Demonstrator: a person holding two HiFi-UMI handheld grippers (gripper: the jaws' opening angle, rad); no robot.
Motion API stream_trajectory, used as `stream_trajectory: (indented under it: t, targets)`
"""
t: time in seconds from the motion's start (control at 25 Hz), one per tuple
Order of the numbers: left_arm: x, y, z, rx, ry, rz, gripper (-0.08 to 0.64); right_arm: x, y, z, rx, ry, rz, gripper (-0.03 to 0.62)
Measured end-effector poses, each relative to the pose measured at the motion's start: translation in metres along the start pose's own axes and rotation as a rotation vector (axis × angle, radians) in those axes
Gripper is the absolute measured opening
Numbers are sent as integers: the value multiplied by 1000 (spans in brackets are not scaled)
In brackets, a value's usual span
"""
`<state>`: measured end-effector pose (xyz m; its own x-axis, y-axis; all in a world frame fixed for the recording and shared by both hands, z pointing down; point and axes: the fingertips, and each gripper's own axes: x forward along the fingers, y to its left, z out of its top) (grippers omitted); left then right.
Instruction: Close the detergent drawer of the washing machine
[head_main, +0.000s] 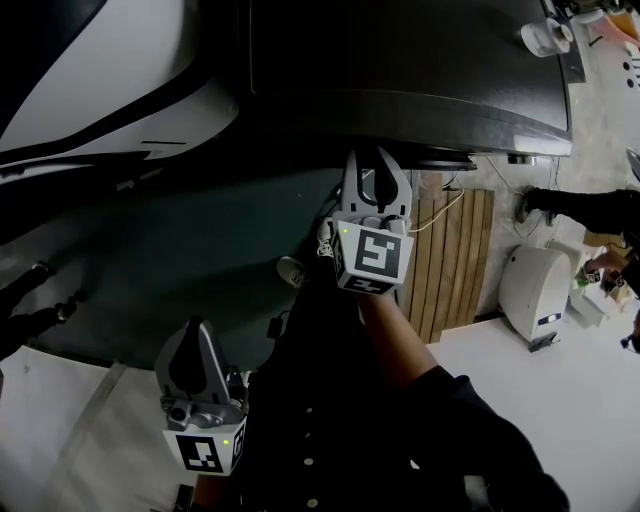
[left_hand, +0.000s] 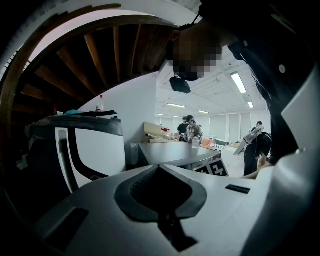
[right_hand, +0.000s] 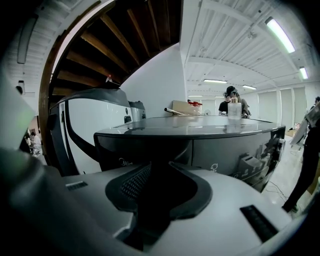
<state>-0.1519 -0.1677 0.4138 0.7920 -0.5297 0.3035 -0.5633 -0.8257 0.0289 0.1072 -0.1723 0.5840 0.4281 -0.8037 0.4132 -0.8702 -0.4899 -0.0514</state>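
The dark washing machine (head_main: 400, 60) fills the top of the head view. In the right gripper view its glossy front (right_hand: 235, 150) is close ahead, and the detergent drawer panel (right_hand: 145, 150) at the front's left looks about flush. My right gripper (head_main: 377, 155) reaches up to the machine's front edge. Its jaws (right_hand: 156, 162) stand partly apart, and I see nothing pressed between them. My left gripper (head_main: 195, 335) hangs low at the left, away from the machine, with its tips (left_hand: 159, 167) together and nothing in them.
A white machine (head_main: 90, 70) with black trim stands left of the washer. A wooden slat pallet (head_main: 455, 260) and a white rounded appliance (head_main: 535, 285) lie on the floor to the right. A white roll (head_main: 545, 38) sits on the washer's top. People (right_hand: 232, 102) stand behind.
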Motion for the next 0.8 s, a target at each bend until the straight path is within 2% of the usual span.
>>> stream_trajectory:
  t: [0.08,0.2,0.32,0.44,0.64,0.8]
  targets:
    - [-1,0,0,-1,-1,2,8,0,3,1,-8,-5,9,142]
    - [-1,-1,3,0,-7,5,8,0,8,1,5,33,28,143]
    - [-3,-1,4,4,-7,9,8,-1,7,-3,-22,47,46,150]
    - [-4,1,11,8,-28,21,8,-4,6,-2,-22,51,90,153]
    - [-6,4,27,22,-54,36,8,-26,4,22,-39,16,151,153]
    - [-7,8,43,23,-77,61,8,-46,7,55,-52,-26,215,138]
